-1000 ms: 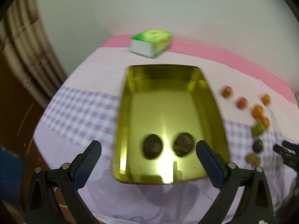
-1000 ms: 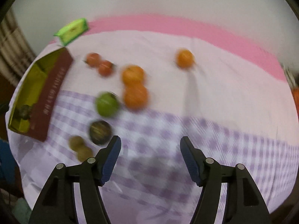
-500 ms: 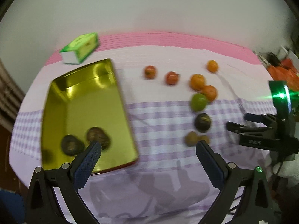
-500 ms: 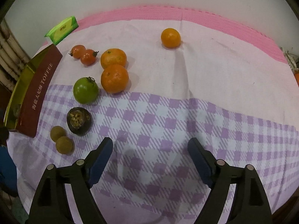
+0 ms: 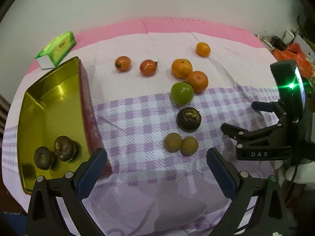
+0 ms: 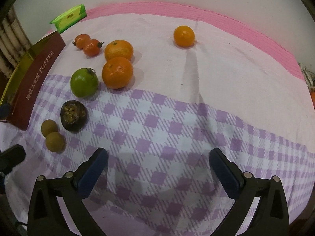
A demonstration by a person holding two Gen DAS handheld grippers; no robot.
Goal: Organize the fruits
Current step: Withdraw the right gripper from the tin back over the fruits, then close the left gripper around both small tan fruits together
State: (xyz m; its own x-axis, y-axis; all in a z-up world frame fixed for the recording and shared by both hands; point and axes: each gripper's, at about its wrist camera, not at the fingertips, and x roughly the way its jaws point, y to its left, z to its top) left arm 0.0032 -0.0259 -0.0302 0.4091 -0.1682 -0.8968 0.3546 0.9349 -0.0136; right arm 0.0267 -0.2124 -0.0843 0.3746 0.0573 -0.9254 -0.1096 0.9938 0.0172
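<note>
**Both claws hovering wide over scattered fruit**

Left wrist view: left claw (image 5: pixel 156 162) gaping wide, gripping nothing. Gold toffee tin (image 5: pixel 31 106) sitting at left, holding two dark passion fruits (image 5: pixel 54 152). Two longans (image 5: pixel 181 145) lying touching just ahead; right claw (image 5: pixel 239 118) showing at right, spread open.

Right wrist view: right claw (image 6: pixel 158 166) hanging wide, empty, above the checked tablecloth (image 6: pixel 177 127). Green tomato (image 6: pixel 84 82), two mandarins (image 6: pixel 118 63) clustering left; one small orange (image 6: pixel 184 36) lying apart.
</note>
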